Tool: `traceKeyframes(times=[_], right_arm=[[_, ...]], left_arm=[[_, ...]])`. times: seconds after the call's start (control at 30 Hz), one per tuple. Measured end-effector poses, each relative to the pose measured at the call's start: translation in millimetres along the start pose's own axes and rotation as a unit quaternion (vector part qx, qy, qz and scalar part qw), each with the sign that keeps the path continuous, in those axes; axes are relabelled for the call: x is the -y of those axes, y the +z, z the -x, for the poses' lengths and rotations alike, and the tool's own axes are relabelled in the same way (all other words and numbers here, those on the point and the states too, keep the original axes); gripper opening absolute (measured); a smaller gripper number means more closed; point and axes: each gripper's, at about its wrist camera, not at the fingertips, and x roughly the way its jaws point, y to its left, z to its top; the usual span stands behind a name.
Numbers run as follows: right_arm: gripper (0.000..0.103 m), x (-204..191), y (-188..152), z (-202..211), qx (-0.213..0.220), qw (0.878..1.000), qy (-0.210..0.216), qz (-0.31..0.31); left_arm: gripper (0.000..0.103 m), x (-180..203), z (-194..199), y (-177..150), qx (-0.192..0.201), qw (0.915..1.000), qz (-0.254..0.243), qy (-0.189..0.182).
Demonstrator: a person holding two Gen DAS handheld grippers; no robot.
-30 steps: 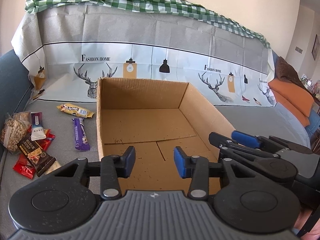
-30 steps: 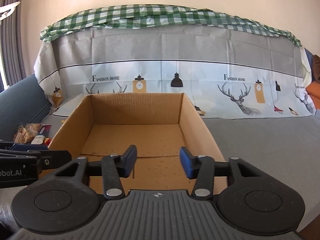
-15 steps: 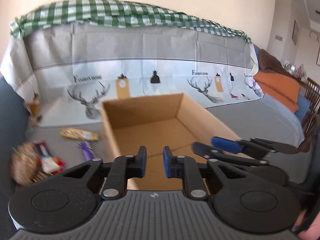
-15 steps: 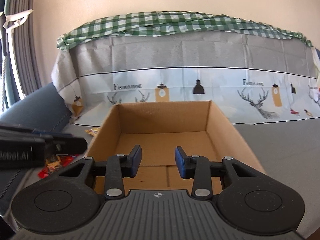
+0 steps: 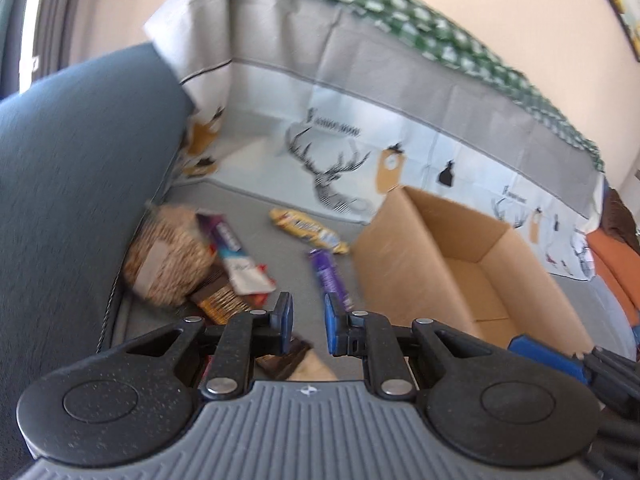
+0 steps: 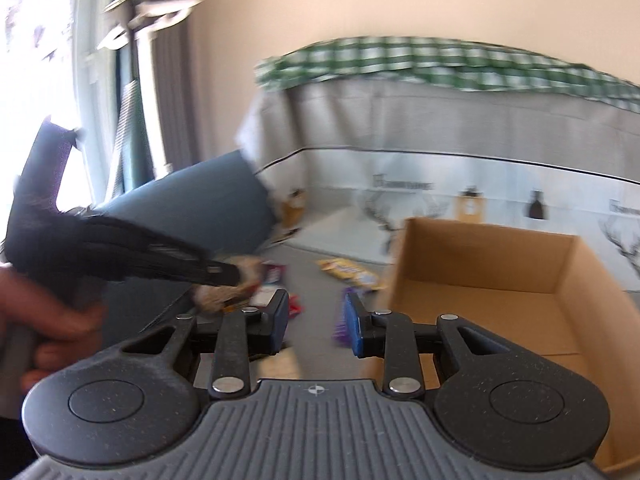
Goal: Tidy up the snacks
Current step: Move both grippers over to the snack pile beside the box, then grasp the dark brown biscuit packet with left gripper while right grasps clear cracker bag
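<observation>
Left gripper (image 5: 307, 328) jaws nearly pressed together, empty; right gripper (image 6: 316, 327) jaws closing, seemingly empty, near cardboard box (image 6: 480, 280).

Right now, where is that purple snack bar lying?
In the left wrist view the purple snack bar lies on the grey cushion, just left of the cardboard box, below the yellow wrapper.

Looks like a home living room: sofa (image 5: 80, 168) with blue-grey cushions at nine o'clock, draped in a deer-print cover (image 5: 332, 168) and green checked cloth (image 6: 420, 64) at twelve, curtained window (image 6: 132, 80) at ten, cream wall (image 6: 320, 8) behind.
</observation>
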Motion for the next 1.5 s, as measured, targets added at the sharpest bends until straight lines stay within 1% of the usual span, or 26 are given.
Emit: traceKeyframes(times=[0.1, 0.17, 0.23, 0.33, 0.4, 0.43, 0.47, 0.5, 0.57, 0.63, 0.67, 0.73, 0.77, 0.87, 0.9, 0.93, 1.0, 1.07, 1.13, 1.27, 1.33, 1.37, 1.4, 1.5], right_arm=[[0.028, -25, -7, -13, -0.008, 0.999, 0.025, 0.027], [0.028, -39, -14, -24, -0.023, 0.998, 0.028, 0.048], [0.028, -45, -20, -34, -0.032, 0.997, 0.035, 0.055], [0.029, -52, -29, -55, -0.066, 0.996, 0.022, 0.06], [0.028, -53, -34, -64, -0.074, 0.996, 0.021, 0.055], [0.029, -53, -37, -69, -0.081, 0.995, 0.013, 0.057], [0.03, -53, -39, -73, -0.084, 0.995, 0.007, 0.055], [0.033, -53, -42, -74, -0.083, 0.995, 0.007, 0.052], [0.037, -53, -48, -82, -0.095, 0.994, -0.002, 0.057], [0.042, -54, -52, -85, -0.098, 0.993, -0.005, 0.062], [0.047, -55, -56, -87, -0.099, 0.992, -0.01, 0.071], [0.048, -53, -59, -99, -0.118, 0.989, -0.021, 0.081], [0.049, -52, -59, -102, -0.12, 0.99, -0.02, 0.076], [0.053, -48, -60, -109, -0.128, 0.988, -0.03, 0.075], [0.054, -48, -60, -112, -0.134, 0.988, -0.031, 0.074], [0.054, -47, -61, -114, -0.138, 0.987, -0.029, 0.072], [0.054, -46, -62, -117, -0.148, 0.986, -0.026, 0.066], [0.055, -46, -63, -119, -0.154, 0.985, -0.028, 0.066], [0.055, -46, -63, -120, -0.158, 0.985, -0.027, 0.066], [0.057, -43, -62, -123, -0.163, 0.985, -0.019, 0.056], [0.051, -41, -62, -123, -0.167, 0.985, -0.008, 0.045], [0.042, -39, -62, -124, -0.171, 0.985, -0.001, 0.038], [0.039, -38, -62, -124, -0.177, 0.984, 0.008, 0.03], [0.039, -36, -62, -124, -0.179, 0.983, 0.026, 0.018]], left_arm=[[0.017, -12, -11, -3, -0.008, 0.9998, 0.017, 0.009], [0.018, -21, -12, -4, -0.006, 0.9992, 0.038, 0.006], [0.018, -27, -14, -6, -0.006, 0.9985, 0.053, 0.008], [0.019, -33, -16, -6, -0.007, 0.9977, 0.065, 0.016], [0.02, -37, -19, -4, -0.012, 0.9971, 0.073, 0.016], [0.02, -39, -20, -4, -0.015, 0.9968, 0.077, 0.014], [0.02, -41, -21, -4, -0.018, 0.9964, 0.081, 0.013], [0.02, -43, -22, -3, -0.019, 0.996, 0.086, 0.012], [0.026, -47, -25, -3, -0.022, 0.995, 0.097, 0.004], [0.029, -50, -29, -3, -0.031, 0.9936, 0.108, -0.005], [0.032, -51, -31, -3, -0.035, 0.993, 0.112, -0.008], [0.037, -51, -36, -3, -0.042, 0.9918, 0.119, -0.016], [0.038, -51, -39, -3, -0.044, 0.9914, 0.122, -0.018], [0.052, -49, -45, -3, -0.045, 0.9908, 0.127, -0.015], [0.054, -48, -48, -3, -0.045, 0.9906, 0.129, -0.014], [0.058, -48, -52, -4, -0.046, 0.9906, 0.128, -0.011], [0.062, -45, -59, -4, -0.05, 0.9911, 0.124, -0.002], [0.071, -41, -65, -5, -0.055, 0.9921, 0.112, 0.01], [0.075, -36, -70, -5, -0.058, 0.9933, 0.098, 0.021], [0.078, -32, -82, -6, -0.067, 0.9943, 0.076, 0.033], [0.078, -31, -88, -7, -0.073, 0.9943, 0.066, 0.04], [0.078, -30, -91, -7, -0.076, 0.9944, 0.06, 0.044], [0.078, -29, -93, -8, -0.077, 0.9945, 0.054, 0.046], [0.078, -26, -96, -9, -0.079, 0.9948, 0.034, 0.055]])
